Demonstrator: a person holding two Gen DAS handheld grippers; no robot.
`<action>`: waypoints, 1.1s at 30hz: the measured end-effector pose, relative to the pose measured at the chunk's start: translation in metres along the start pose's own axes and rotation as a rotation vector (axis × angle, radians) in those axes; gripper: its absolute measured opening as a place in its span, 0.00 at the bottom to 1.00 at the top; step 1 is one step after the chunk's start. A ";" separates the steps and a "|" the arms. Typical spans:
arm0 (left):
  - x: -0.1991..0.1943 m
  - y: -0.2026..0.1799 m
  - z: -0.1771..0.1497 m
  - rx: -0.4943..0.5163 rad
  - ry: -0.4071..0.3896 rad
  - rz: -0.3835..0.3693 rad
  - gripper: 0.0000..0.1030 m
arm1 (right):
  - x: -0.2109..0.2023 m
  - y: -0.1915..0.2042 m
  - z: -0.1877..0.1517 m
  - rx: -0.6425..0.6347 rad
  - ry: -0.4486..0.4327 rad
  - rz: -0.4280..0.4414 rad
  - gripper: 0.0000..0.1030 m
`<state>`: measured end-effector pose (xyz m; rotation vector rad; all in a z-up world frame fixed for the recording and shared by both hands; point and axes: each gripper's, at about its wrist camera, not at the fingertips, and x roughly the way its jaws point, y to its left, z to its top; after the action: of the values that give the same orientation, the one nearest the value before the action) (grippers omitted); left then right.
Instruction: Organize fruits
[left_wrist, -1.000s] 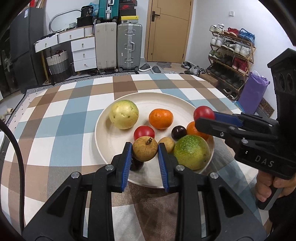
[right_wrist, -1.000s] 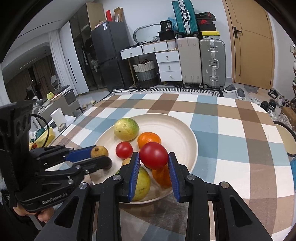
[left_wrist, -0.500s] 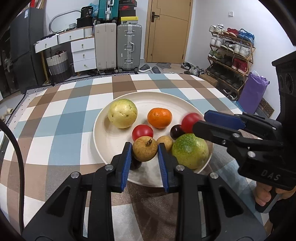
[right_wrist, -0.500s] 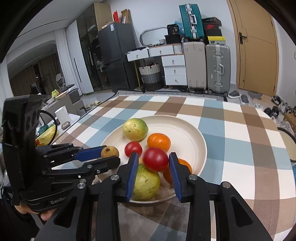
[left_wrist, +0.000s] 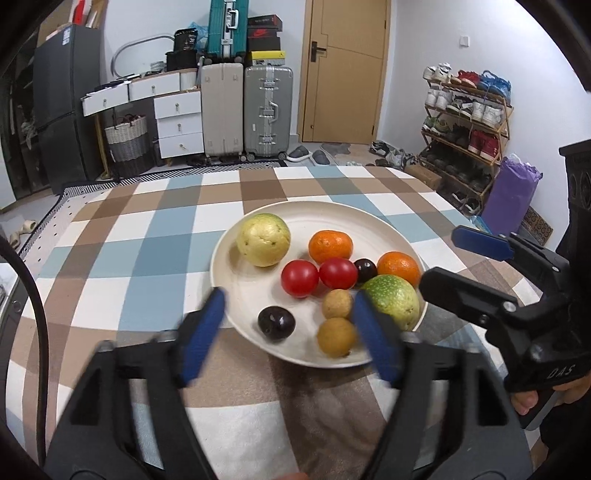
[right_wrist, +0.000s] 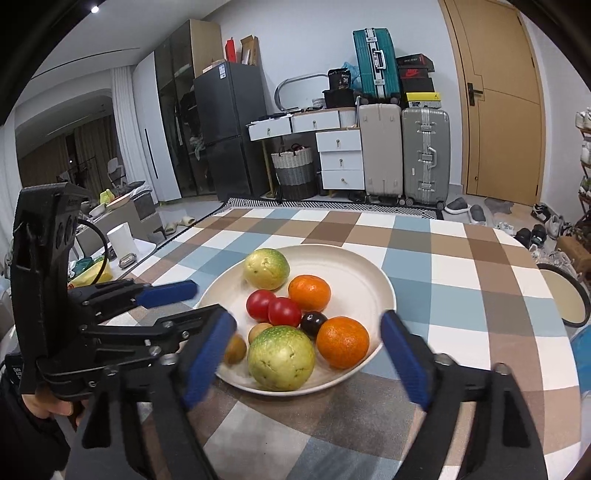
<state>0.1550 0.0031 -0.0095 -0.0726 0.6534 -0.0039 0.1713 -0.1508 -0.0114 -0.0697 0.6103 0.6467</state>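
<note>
Checked cloth in brown, blue and white covers the table (left_wrist: 110, 258), which carries a round cream plate (left_wrist: 369, 218) used as the reference landmark. At the plate's near rim, the left gripper (left_wrist: 291, 332) has its jaws opening, blurred, pads touching nothing; between them, on the plate, lie a dark plum (left_wrist: 276, 322) and a brown round fruit (left_wrist: 336, 336). At the plate's near rim in the right wrist view, the right gripper (right_wrist: 306, 363) likewise has its jaws opening and grips nothing; a green-yellow guava (right_wrist: 281, 357) and an orange (right_wrist: 342, 342) sit on the plate between the pads. Toward the plate's centre, two red tomatoes (left_wrist: 317, 276) touch each other, with a second small brown fruit (left_wrist: 337, 303) and a second dark plum (left_wrist: 365, 267) just beside them. At the plate's far part rest a mandarin (left_wrist: 330, 246) and a yellow guava (left_wrist: 263, 240). Beyond the plate, past the table edge, stand two suitcases (left_wrist: 245, 110), a white drawer unit (left_wrist: 179, 123) and a wooden door (left_wrist: 345, 70).
</note>
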 end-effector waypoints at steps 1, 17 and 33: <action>-0.003 0.001 -0.001 -0.003 -0.008 0.000 0.82 | -0.001 0.000 -0.001 -0.001 -0.003 -0.004 0.90; -0.039 0.014 -0.024 -0.032 -0.068 0.021 0.99 | -0.015 0.000 -0.008 0.011 -0.038 0.001 1.00; -0.040 0.017 -0.025 -0.040 -0.073 0.029 0.99 | -0.017 0.006 -0.009 -0.019 -0.042 0.002 1.00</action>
<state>0.1074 0.0193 -0.0060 -0.1017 0.5813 0.0399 0.1523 -0.1575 -0.0088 -0.0727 0.5643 0.6545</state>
